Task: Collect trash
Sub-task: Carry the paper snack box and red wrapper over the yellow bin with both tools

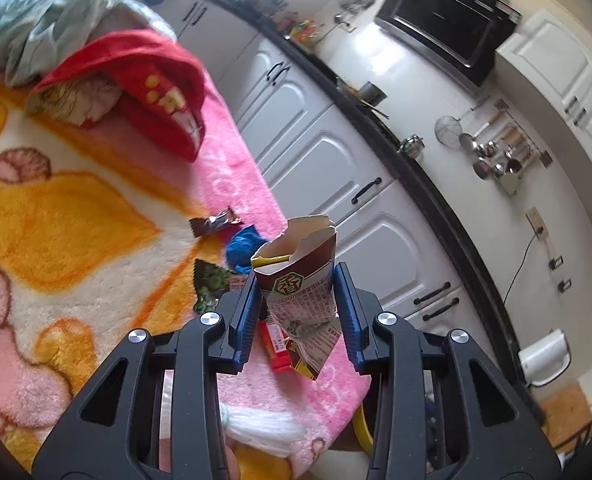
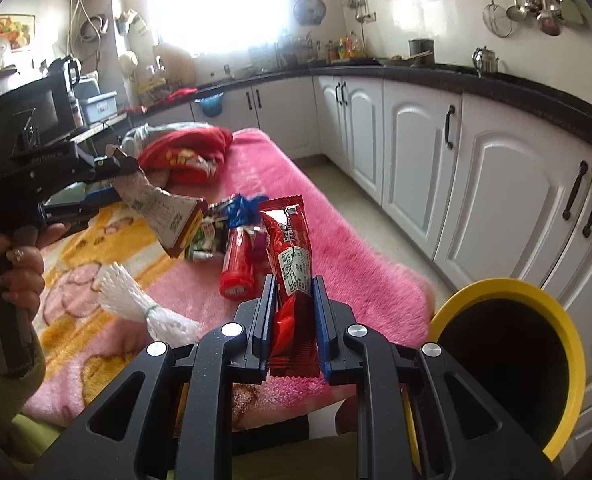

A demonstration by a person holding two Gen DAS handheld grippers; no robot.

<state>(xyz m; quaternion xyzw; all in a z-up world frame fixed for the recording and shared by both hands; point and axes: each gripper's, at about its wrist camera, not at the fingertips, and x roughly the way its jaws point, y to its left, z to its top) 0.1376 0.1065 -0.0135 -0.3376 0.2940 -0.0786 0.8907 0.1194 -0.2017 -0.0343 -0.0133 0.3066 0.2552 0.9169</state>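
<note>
A torn, crumpled paper carton, brown with printed text and a green hexagon mark, is pinched between the ribbed blue pads of the left claw, held in the air above the table's near edge. The right claw grips a glossy red foil snack wrapper upright, its serrated ends sticking out above and below the pads. Just to its right gapes a round yellow-rimmed bin with a dark interior, beside the table's corner. Under both claws the table is draped in a fluffy pink blanket with an orange-and-cream cartoon print. More litter lies on it: a red cylindrical tube, a crumpled blue plastic bag, a green printed packet, a small brown foil wrapper and a white foam mesh sleeve. A heap of red fabric sits at the far end. White panelled cabinets under a black worktop line the room behind.
</note>
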